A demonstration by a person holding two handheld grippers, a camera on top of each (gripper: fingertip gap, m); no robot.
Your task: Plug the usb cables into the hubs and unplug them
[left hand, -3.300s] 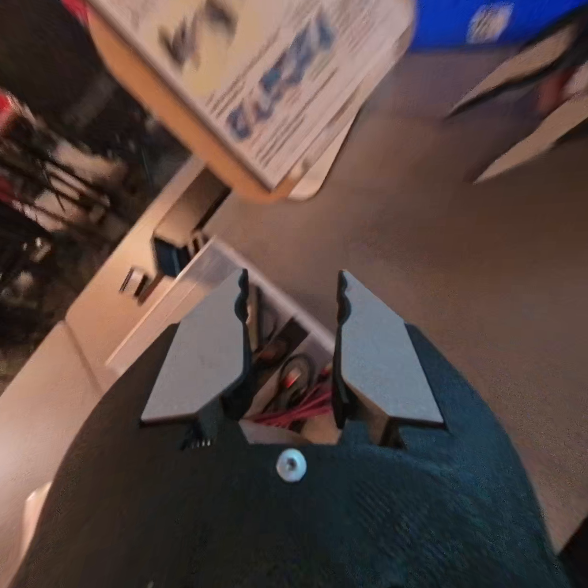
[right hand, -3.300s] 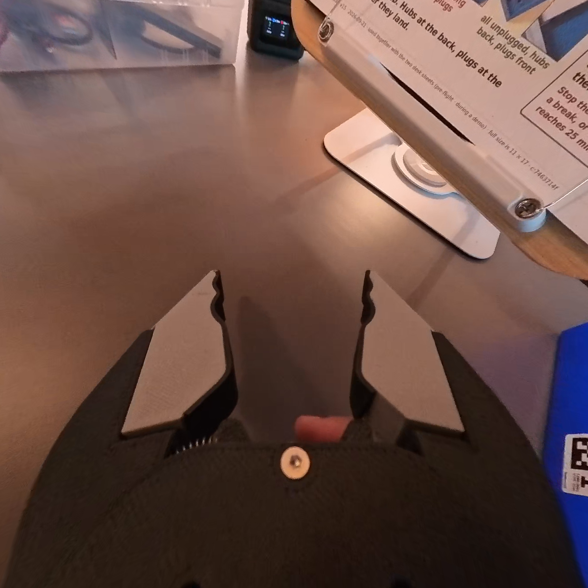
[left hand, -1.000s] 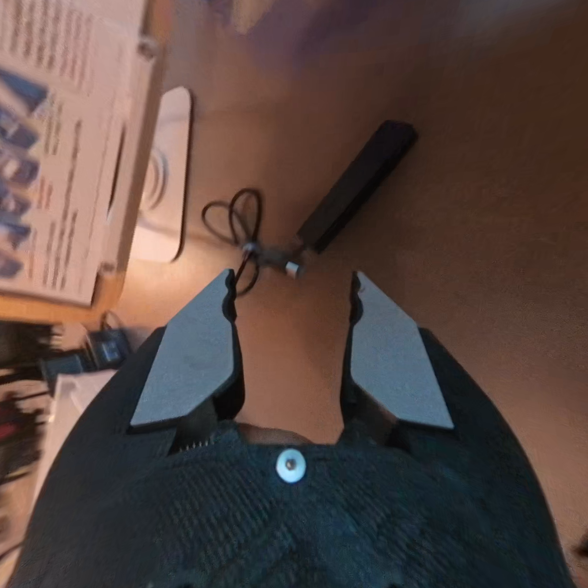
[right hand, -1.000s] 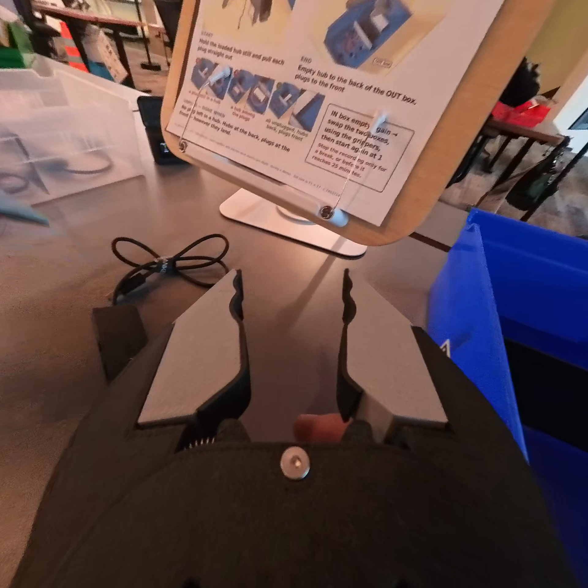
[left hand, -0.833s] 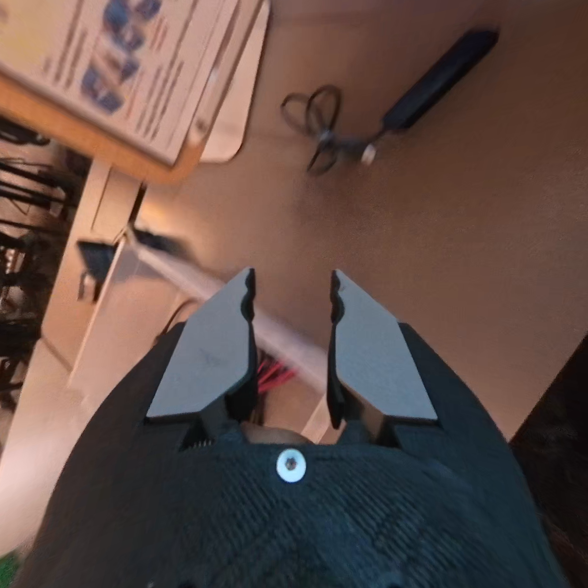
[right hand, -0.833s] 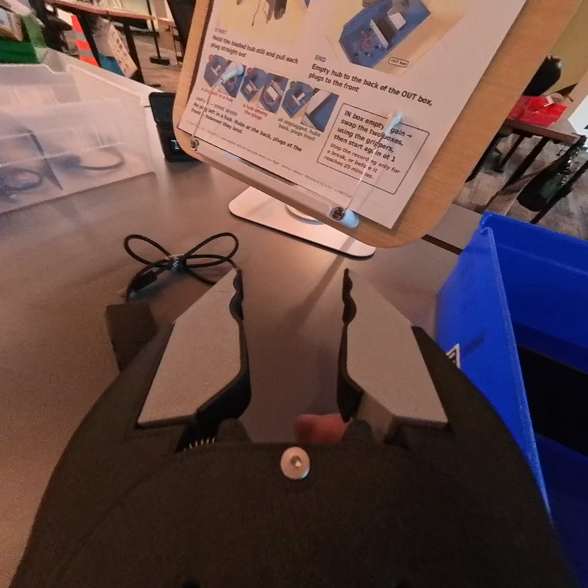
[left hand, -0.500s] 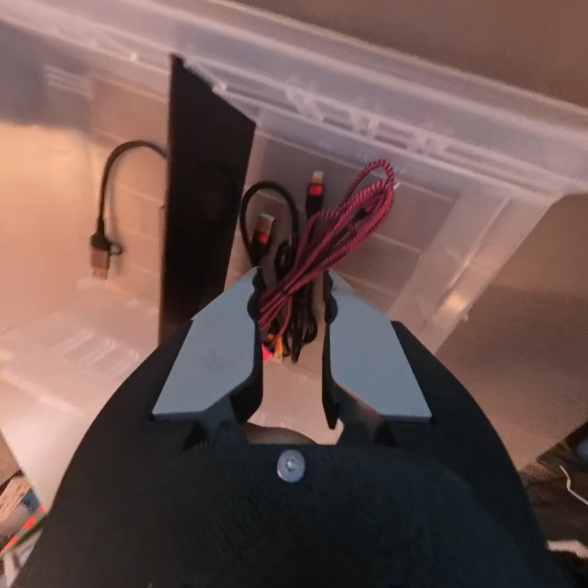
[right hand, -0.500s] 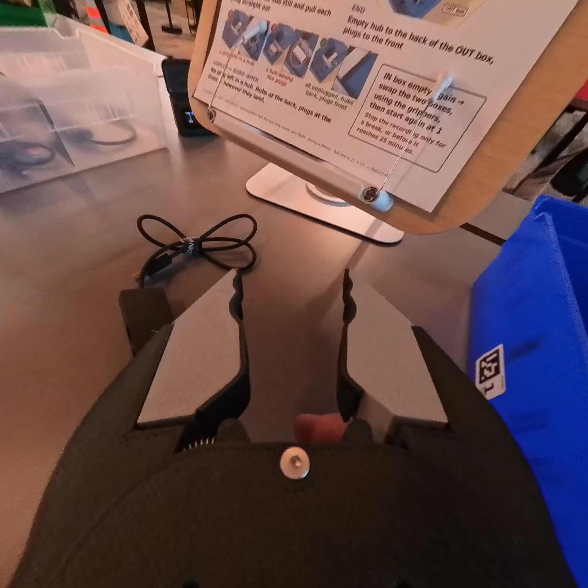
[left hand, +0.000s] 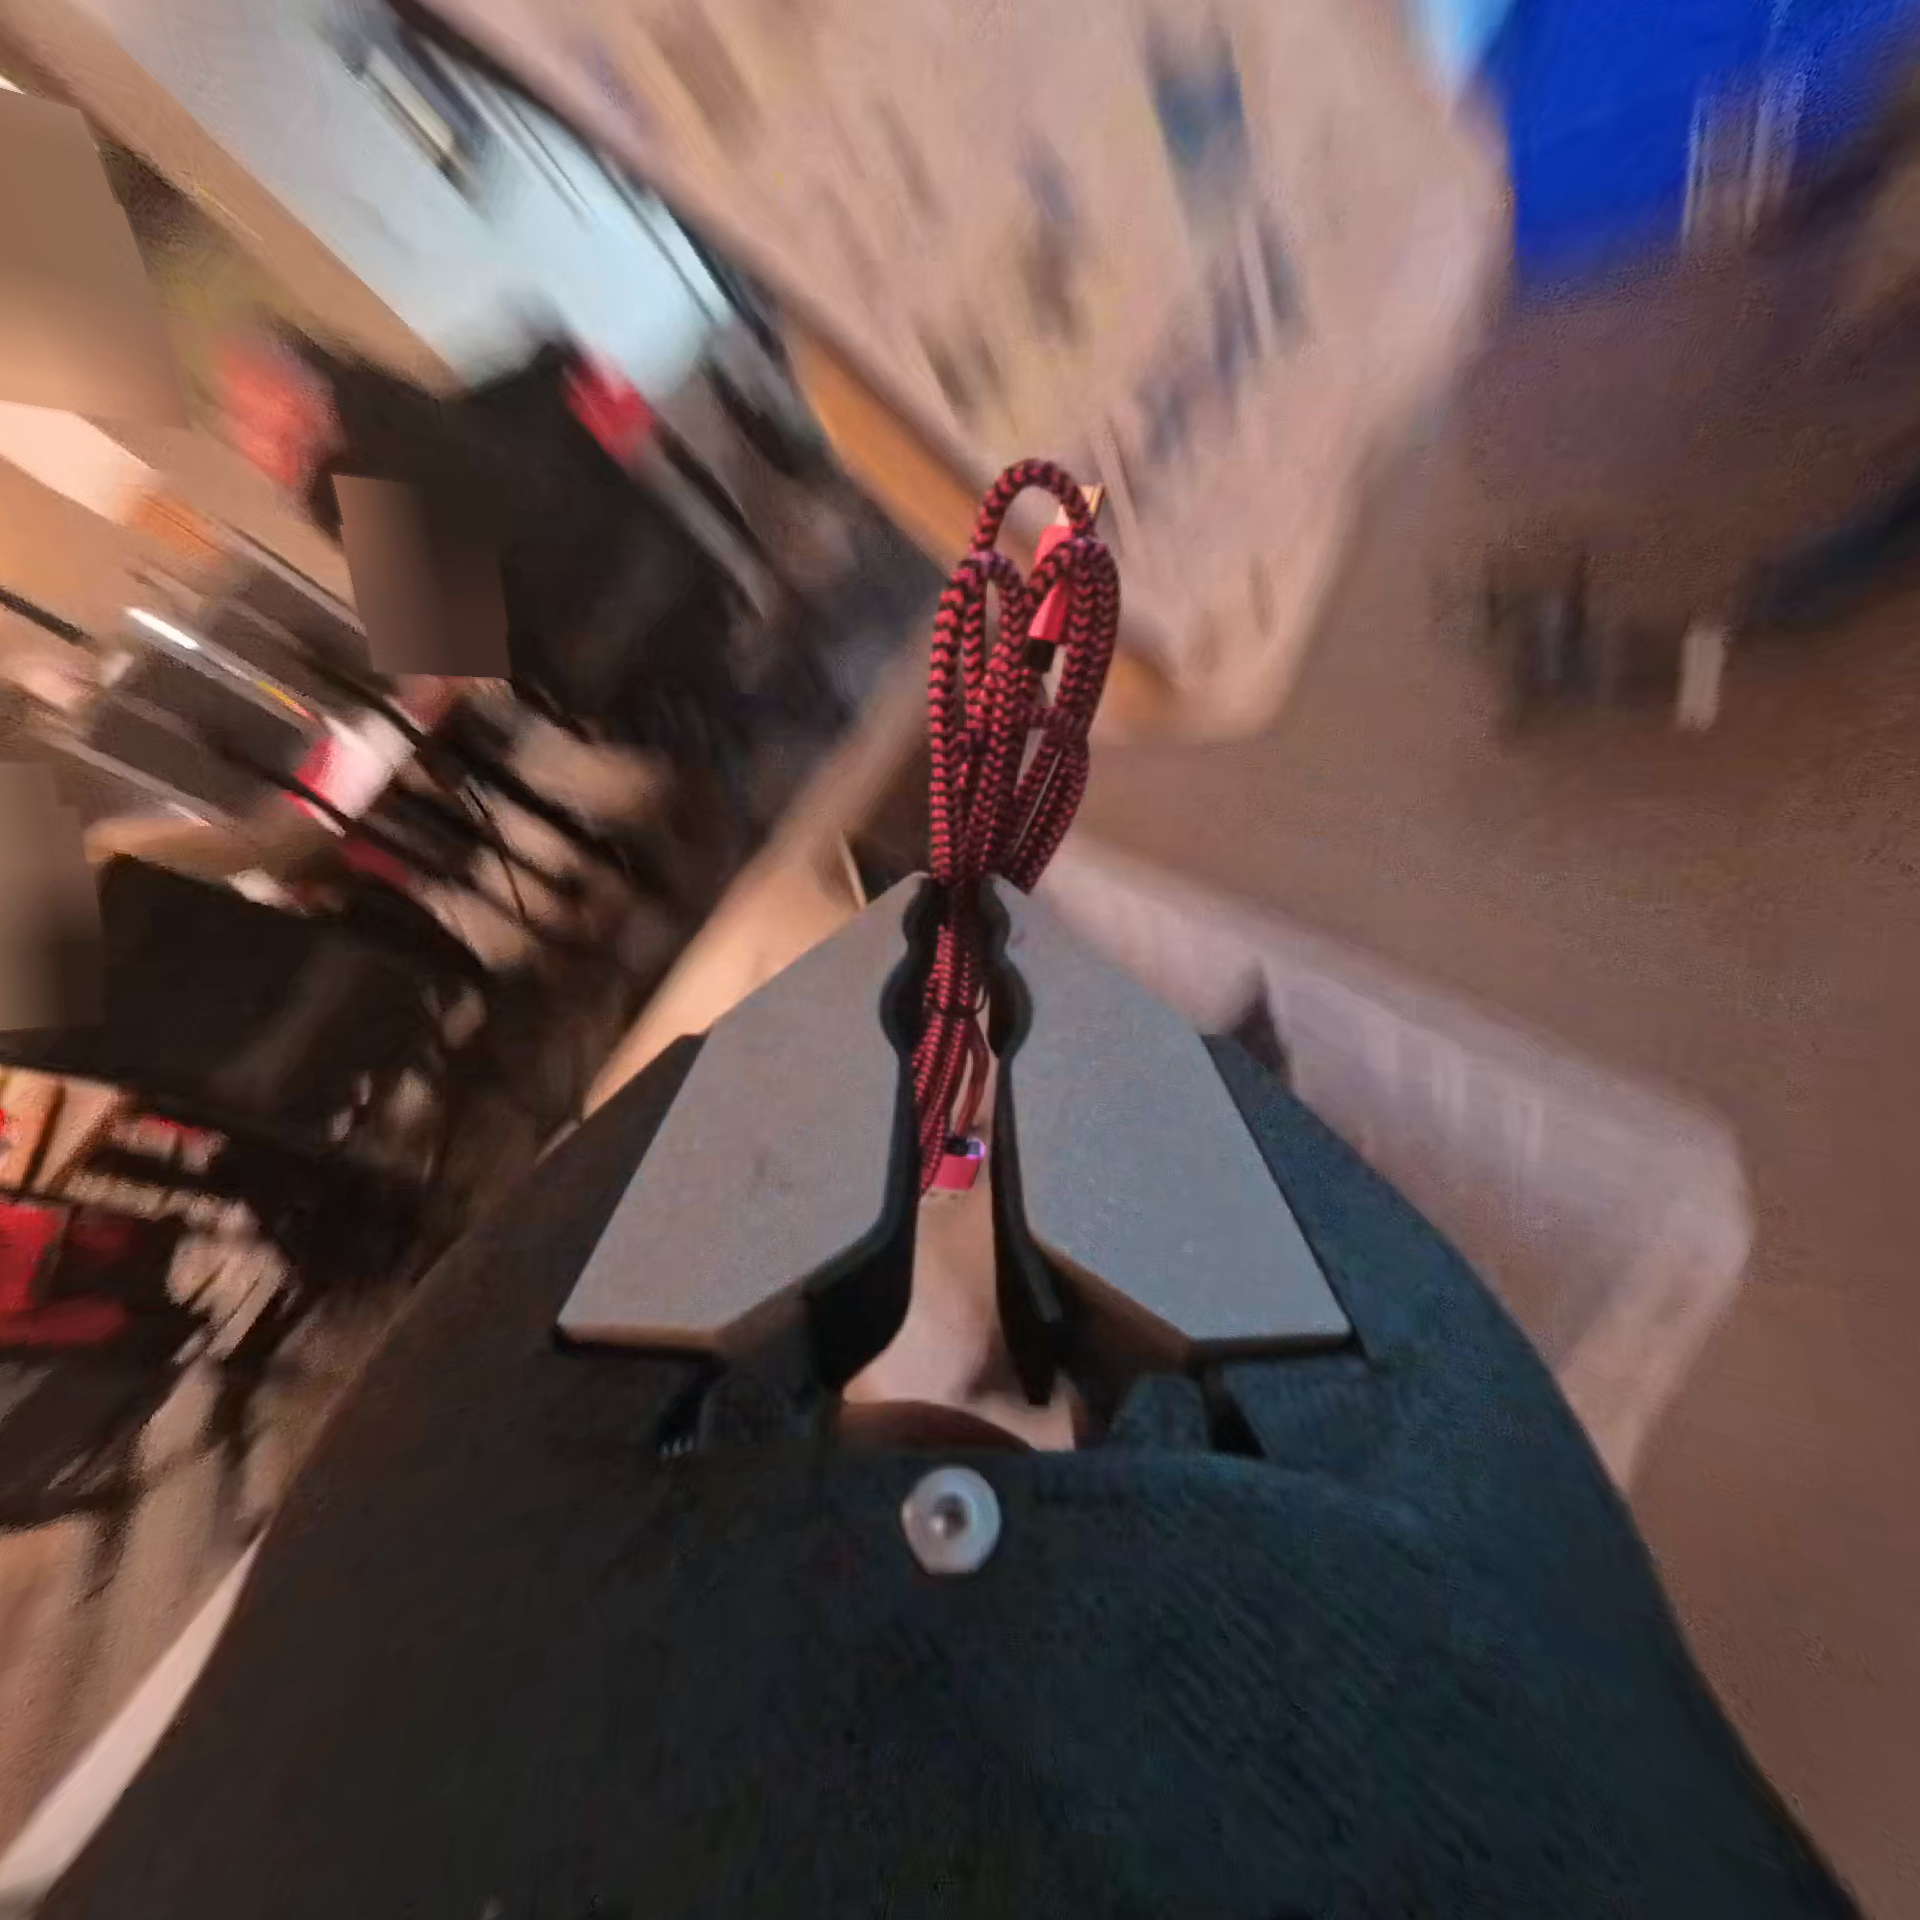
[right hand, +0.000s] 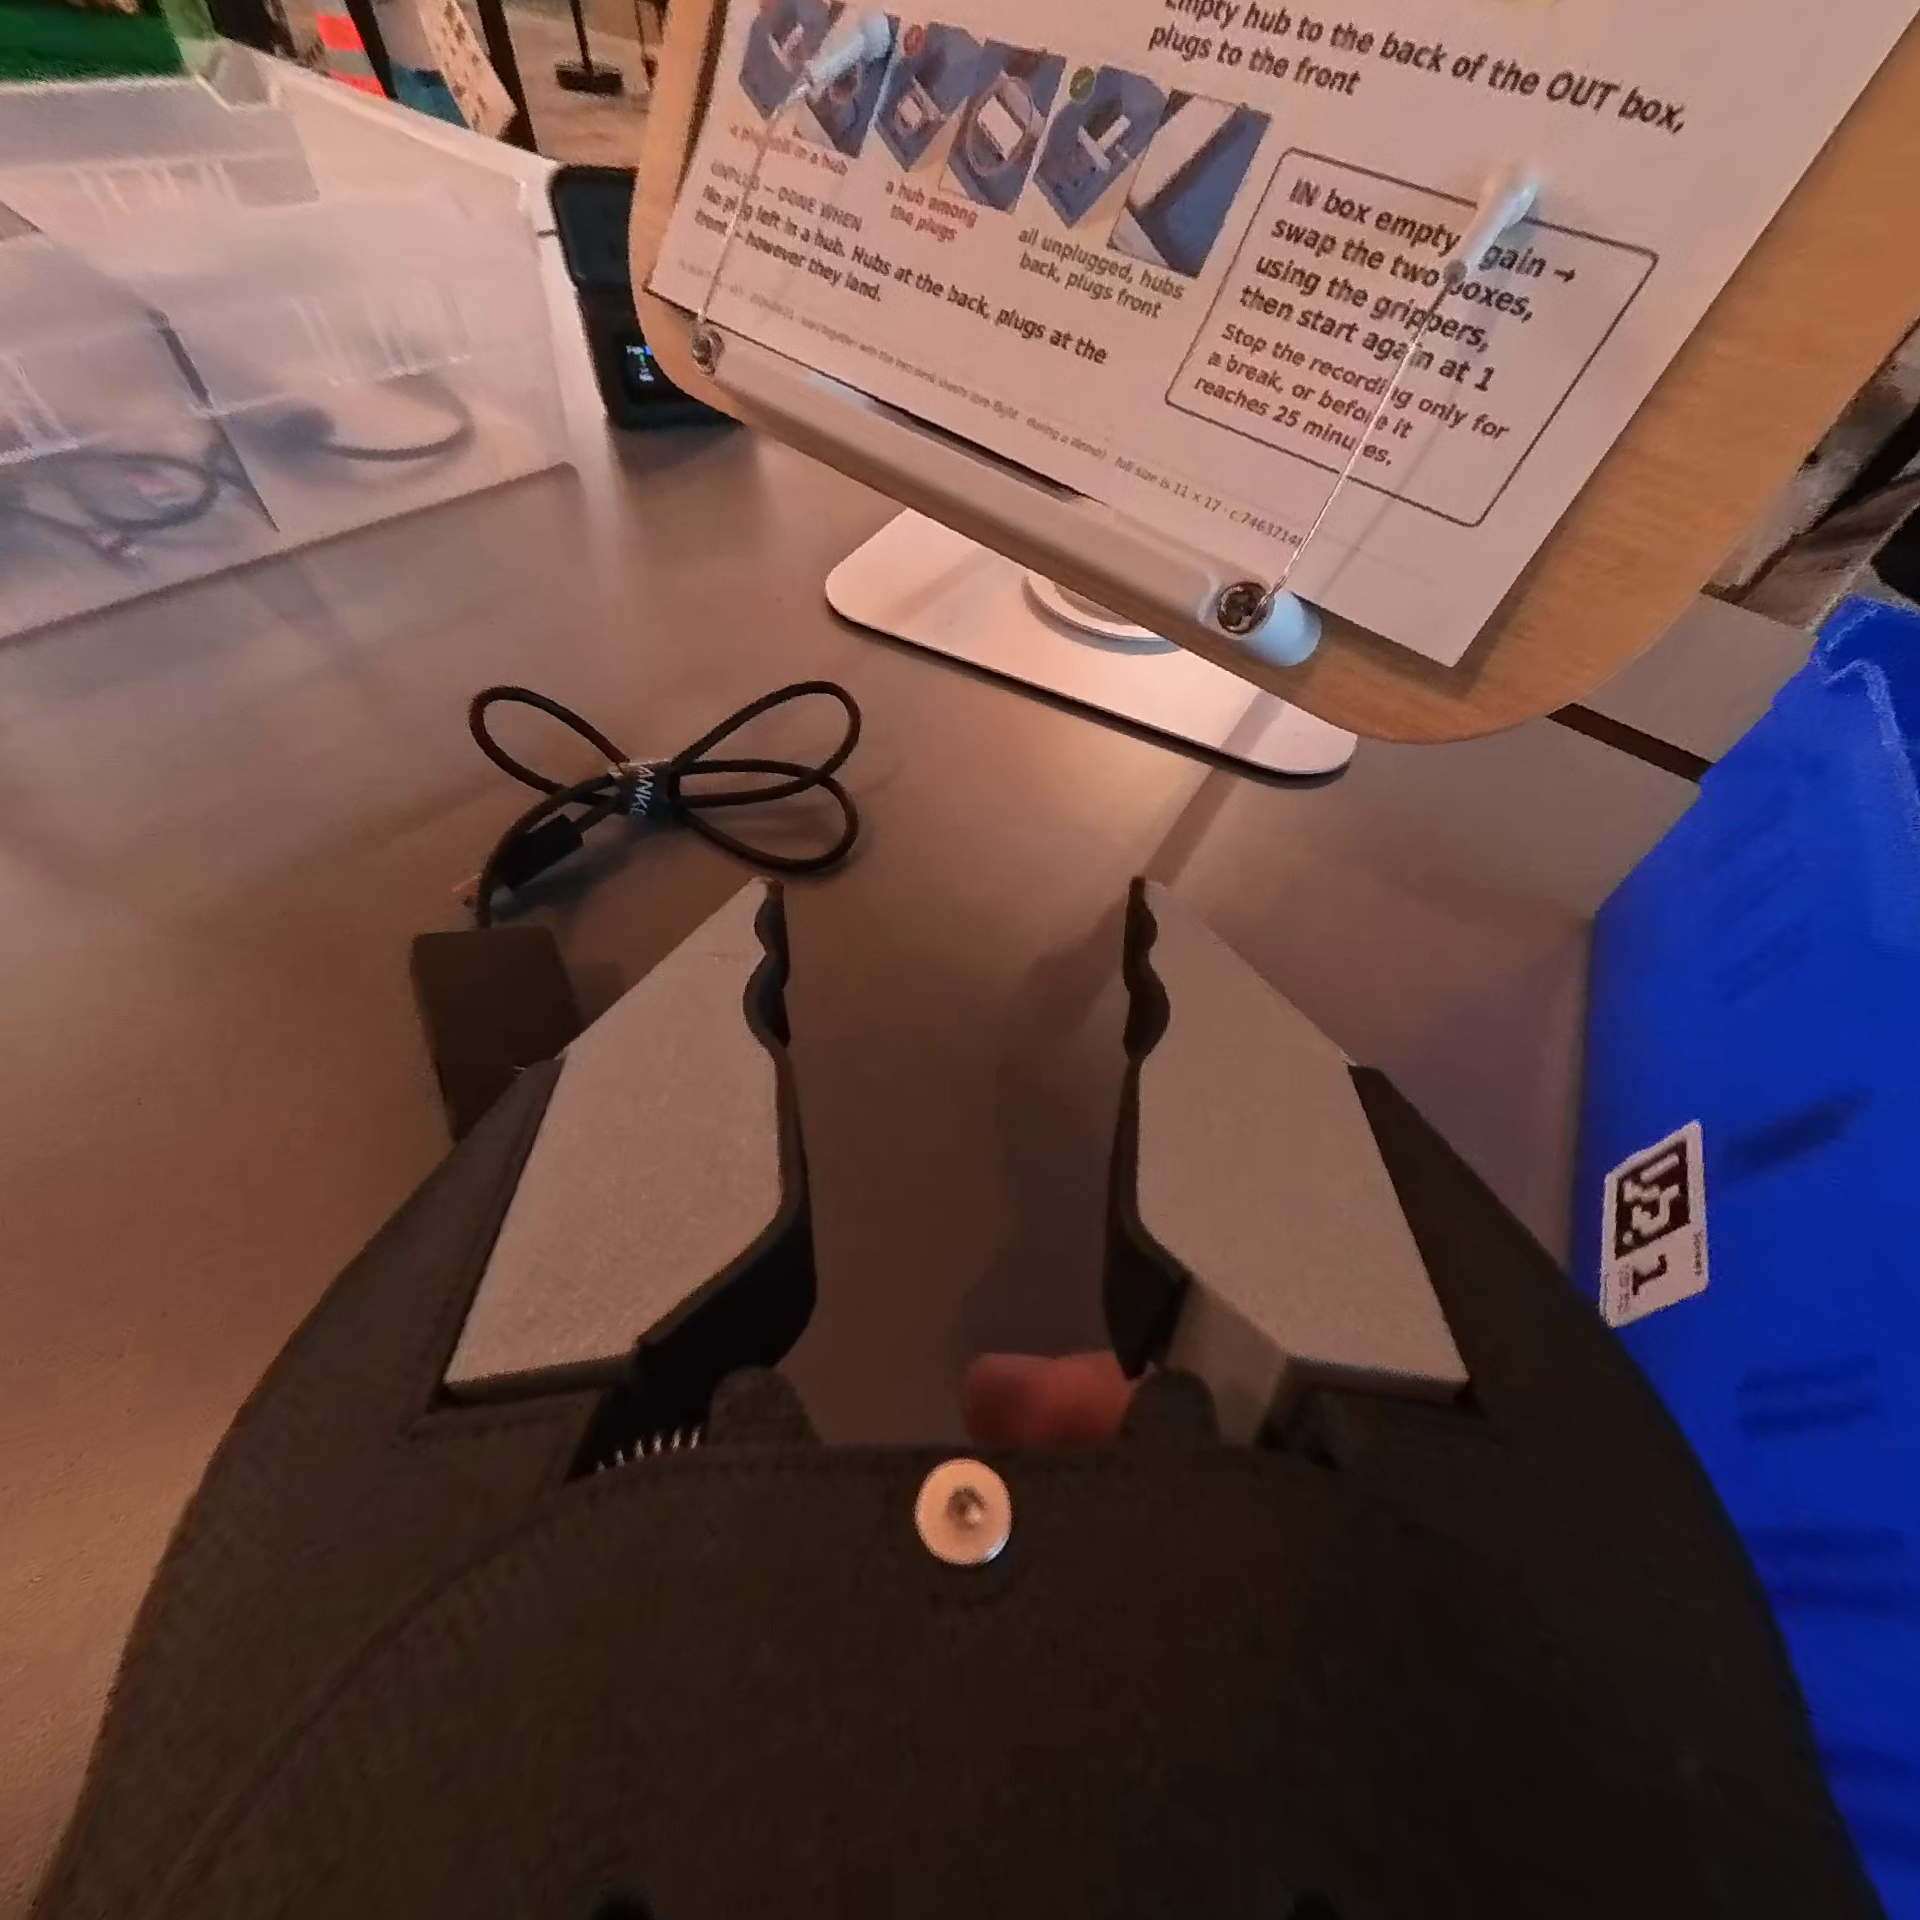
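My left gripper [left hand: 961, 914] is shut on a bundled red-and-black braided usb cable [left hand: 1023, 717] and holds it in the air; its loops stick out past the fingertips and a red plug [left hand: 956, 1169] hangs between the fingers. The view around it is motion-blurred. My right gripper [right hand: 951, 914] is open and empty, low over the grey table [right hand: 260, 935]. A black hub [right hand: 488, 997] lies on the table just left of its left finger, partly hidden by it. A tied black usb cable [right hand: 675, 790] lies beyond the hub.
A clear plastic box [right hand: 208, 343] with cables inside stands at the back left; its blurred rim [left hand: 1455, 1081] shows under my left gripper. An instruction board on a white stand [right hand: 1091, 623] is ahead. A blue bin [right hand: 1766, 1143] stands at the right. A small black device [right hand: 613, 312] is behind.
My left gripper closed on the red braided cable inside the clear box and lifted it out, swinging fast. My right gripper dropped slightly toward the table and stayed open.
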